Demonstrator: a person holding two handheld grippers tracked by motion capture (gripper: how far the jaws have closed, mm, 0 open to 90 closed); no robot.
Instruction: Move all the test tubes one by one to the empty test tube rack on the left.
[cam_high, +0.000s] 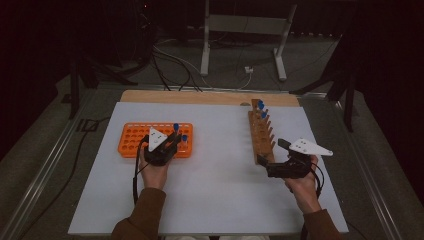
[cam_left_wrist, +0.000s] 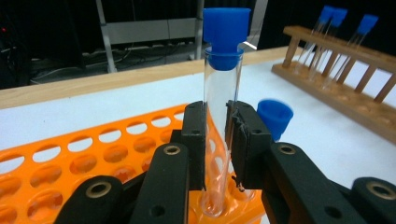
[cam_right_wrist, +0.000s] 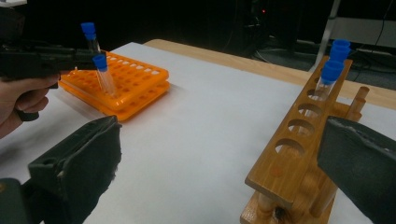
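Orange plastic makes the test tube rack (cam_high: 135, 140) that lies on the left part of the white table (cam_high: 215, 190). The left gripper (cam_left_wrist: 216, 135) has its fingers (cam_left_wrist: 194, 140) closed on a clear test tube with a blue cap (cam_left_wrist: 223, 84). The tube stands almost upright, and its bottom end sits in a hole at the near right corner of the orange rack. Just beside it, a second capped tube (cam_left_wrist: 274, 116) stands in the same rack; in the right gripper view it leans a little.

On the right part of the table lies a long wooden test tube rack (cam_high: 261, 135). Blue-capped tubes (cam_right_wrist: 334, 65) stand in its far holes, and the nearer holes are free.

The right gripper (cam_high: 280, 167) is held low beside the near end of the wooden rack. Its fingers (cam_right_wrist: 88, 158) are wide apart and hold nothing; one finger is to the left of the wooden rack and the other is over its right side.
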